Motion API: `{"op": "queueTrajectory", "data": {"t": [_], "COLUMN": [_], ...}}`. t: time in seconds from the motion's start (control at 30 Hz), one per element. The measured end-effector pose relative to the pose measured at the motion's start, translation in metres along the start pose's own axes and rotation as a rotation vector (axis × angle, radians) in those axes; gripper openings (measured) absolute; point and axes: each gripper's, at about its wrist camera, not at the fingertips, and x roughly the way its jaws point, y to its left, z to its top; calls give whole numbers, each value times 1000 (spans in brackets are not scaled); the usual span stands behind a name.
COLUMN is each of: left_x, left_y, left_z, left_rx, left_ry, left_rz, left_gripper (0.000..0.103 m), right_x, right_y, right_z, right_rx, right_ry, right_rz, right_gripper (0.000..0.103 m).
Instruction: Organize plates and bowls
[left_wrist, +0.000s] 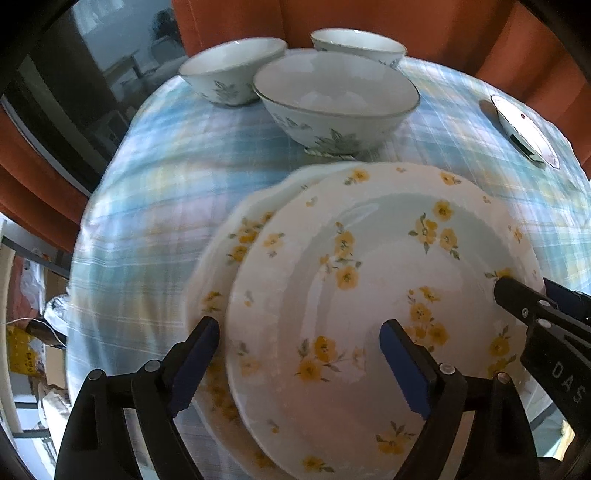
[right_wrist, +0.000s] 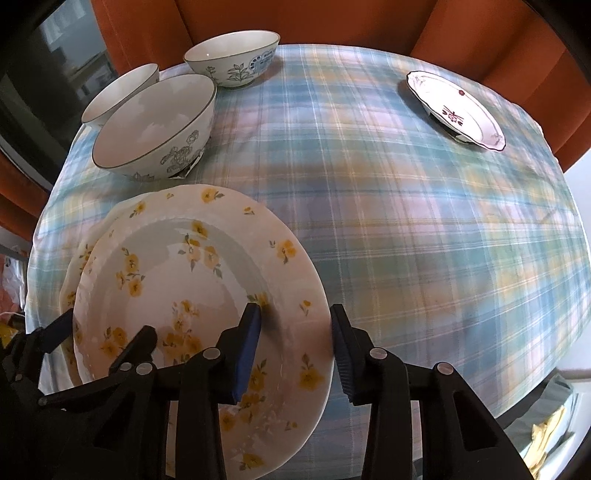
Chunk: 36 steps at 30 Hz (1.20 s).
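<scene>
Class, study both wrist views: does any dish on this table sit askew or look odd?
Yes. The upper yellow-flowered plate sits off-centre on the plate beneath, whose rim shows only on the left. The small red-patterned plate looks tilted, propped on something dark. The three bowls stand upright.

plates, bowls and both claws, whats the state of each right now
top yellow-flower plate: stacked off-centre on another
lower yellow-flower plate: on the cloth, underneath
three bowls: upright, empty, unstacked
red-pattern plate: alone at far right
left claw: open, straddling top plate's rim
right claw: open, straddling top plate's opposite rim
</scene>
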Motion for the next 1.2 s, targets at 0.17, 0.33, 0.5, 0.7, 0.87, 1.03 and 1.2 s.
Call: {"op": "queueTrajectory", "data": {"t": [0.17, 0.33, 0.5, 0.7, 0.87, 1.03, 1.2], "left_x": [-8, -10, -6, -7, -11, -26, -39], "left_y": [11, 29, 33, 33, 32, 27, 15], "left_z": [0, 4, 1, -2, 1, 9, 16], "left_rx": [-15, -63, -56, -27, -8, 30, 72], "left_ry": [-30, -33, -1, 4, -1, -13, -41], "left_rz": [25, -8, -39, -65, -93, -128, -151], "left_gripper": [90, 90, 90, 90, 90, 90, 90], "right_x": [2, 5, 9, 10, 7, -9, -40], "right_y": [3, 8, 18, 30, 29, 17, 10], "right_z": [-1, -4, -5, -7, -7, -5, -3], "right_rx": [-3, -7, -11, -25, 13, 87, 88], "right_ry": [4, 15, 26, 26, 22, 11, -92], "right_rz": [-6, 2, 8, -25, -21, 52, 43], "right_gripper": [43, 43, 44, 47, 49, 54, 76]}}
